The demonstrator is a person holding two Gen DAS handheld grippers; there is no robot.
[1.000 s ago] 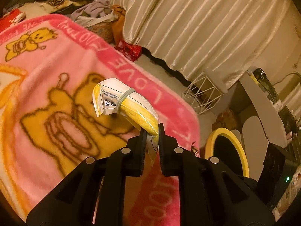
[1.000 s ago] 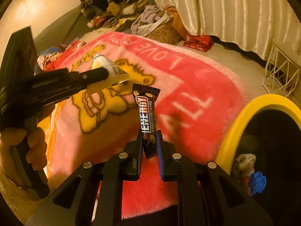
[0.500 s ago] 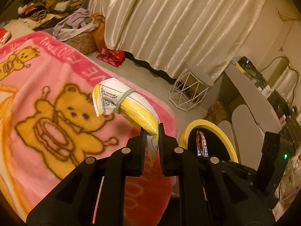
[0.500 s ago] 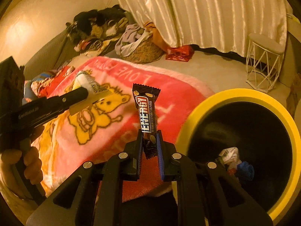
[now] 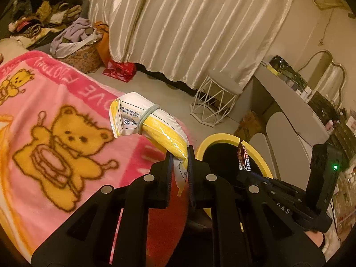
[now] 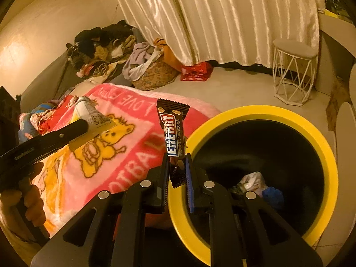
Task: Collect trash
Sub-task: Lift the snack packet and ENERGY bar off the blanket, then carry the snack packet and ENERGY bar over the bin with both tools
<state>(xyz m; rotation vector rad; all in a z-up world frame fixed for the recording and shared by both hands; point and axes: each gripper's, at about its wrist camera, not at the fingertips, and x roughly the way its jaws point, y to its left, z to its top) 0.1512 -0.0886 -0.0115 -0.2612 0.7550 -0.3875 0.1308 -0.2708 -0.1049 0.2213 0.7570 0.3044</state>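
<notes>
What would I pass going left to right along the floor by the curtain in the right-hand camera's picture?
Pile of clothes → laundry basket → red bag → white wire stool.

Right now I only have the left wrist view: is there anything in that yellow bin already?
Observer: Yes. The right wrist view looks into the yellow bin: crumpled white trash and something blue lie at the bottom.
Operator: What is the bar in the right gripper?
Observer: A dark wrapper reading ENERGY, clamped near its lower end in the right gripper.
Operator: Is it over the opening?
Observer: At the bin's near-left rim; the wrapper overlaps the rim, not the opening.
</notes>
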